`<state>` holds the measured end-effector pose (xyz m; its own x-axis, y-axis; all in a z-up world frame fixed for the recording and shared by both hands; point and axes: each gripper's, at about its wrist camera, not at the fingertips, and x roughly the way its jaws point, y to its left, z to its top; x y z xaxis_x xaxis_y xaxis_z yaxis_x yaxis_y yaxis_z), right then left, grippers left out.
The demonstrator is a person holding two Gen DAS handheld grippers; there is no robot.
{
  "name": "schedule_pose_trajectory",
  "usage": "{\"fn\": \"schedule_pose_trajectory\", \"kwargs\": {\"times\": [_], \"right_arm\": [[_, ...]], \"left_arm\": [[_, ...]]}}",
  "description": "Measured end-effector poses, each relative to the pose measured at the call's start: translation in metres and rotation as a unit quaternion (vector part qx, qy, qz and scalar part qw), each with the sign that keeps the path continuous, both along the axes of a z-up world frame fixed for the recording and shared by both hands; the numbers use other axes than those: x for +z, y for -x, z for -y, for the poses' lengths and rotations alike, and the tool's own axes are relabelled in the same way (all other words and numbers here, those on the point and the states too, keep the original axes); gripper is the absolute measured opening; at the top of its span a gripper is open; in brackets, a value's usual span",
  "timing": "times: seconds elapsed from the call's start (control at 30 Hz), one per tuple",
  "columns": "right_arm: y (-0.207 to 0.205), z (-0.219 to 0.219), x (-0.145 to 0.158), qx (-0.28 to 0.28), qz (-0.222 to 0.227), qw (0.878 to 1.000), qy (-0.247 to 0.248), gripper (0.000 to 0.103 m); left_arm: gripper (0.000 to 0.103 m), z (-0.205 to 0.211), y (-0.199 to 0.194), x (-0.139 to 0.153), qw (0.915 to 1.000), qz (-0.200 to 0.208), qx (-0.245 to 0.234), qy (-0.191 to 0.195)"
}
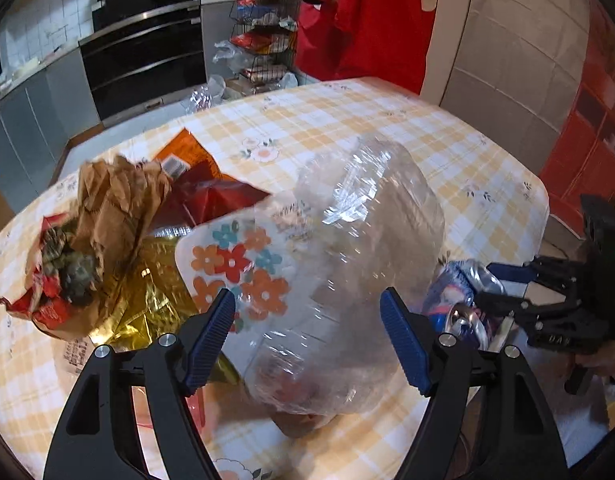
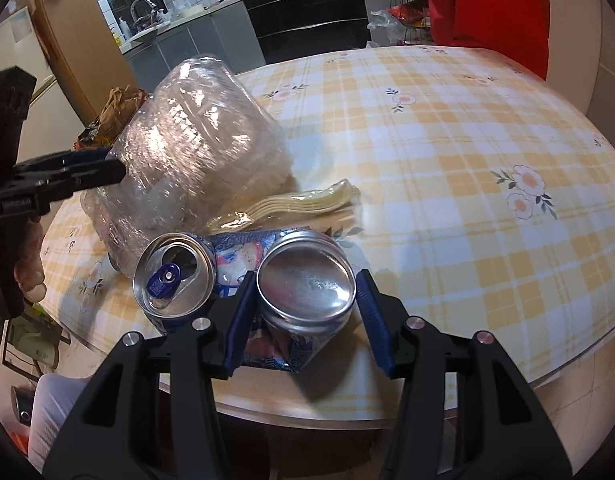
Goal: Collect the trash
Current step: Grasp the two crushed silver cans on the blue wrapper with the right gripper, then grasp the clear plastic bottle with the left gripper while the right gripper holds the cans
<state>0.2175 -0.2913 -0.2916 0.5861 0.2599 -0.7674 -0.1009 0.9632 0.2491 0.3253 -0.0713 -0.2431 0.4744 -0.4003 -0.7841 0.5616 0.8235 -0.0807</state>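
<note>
A crushed blue drink can [image 2: 305,296], folded so both silver ends face upward, lies at the near edge of the counter [image 2: 467,152], which wears a yellow checked cloth. The right hand-held gripper [image 2: 303,312] has its blue pads on either side of the can's base; the left pad touches, the right shows a thin gap, so a firm grip cannot be told. Just left of it, a large crumpled clear plastic bottle [image 1: 347,264] lies on its side, between the wide-open jaws of the left hand-held gripper [image 1: 307,336], apparently lined up for a grasp, not pinched. Beyond that gripper and to its left lie brown crumpled paper [image 1: 107,216], a red snack wrapper [image 1: 211,196] and gold foil [image 1: 147,288], gathered together as trash. Pale plastic forks [image 2: 307,204] rest beyond the can.
</note>
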Motion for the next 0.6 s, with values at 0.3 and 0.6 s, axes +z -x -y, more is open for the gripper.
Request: {"fn": "schedule_pose_trajectory", "kwargs": {"times": [0.3,0.6], "right_arm": [[0.003,0.001,0.003,-0.004,-0.001,1.0,-0.004,0.051],[0.009,0.004,0.017,-0.01,0.009,1.0,-0.006,0.051]], "left_arm": [[0.047,-0.001,0.022,-0.001,0.9996,0.013,-0.024,-0.007],[0.028,-0.003,0.045,0.037,0.9963,0.041,-0.054,0.053]]}}
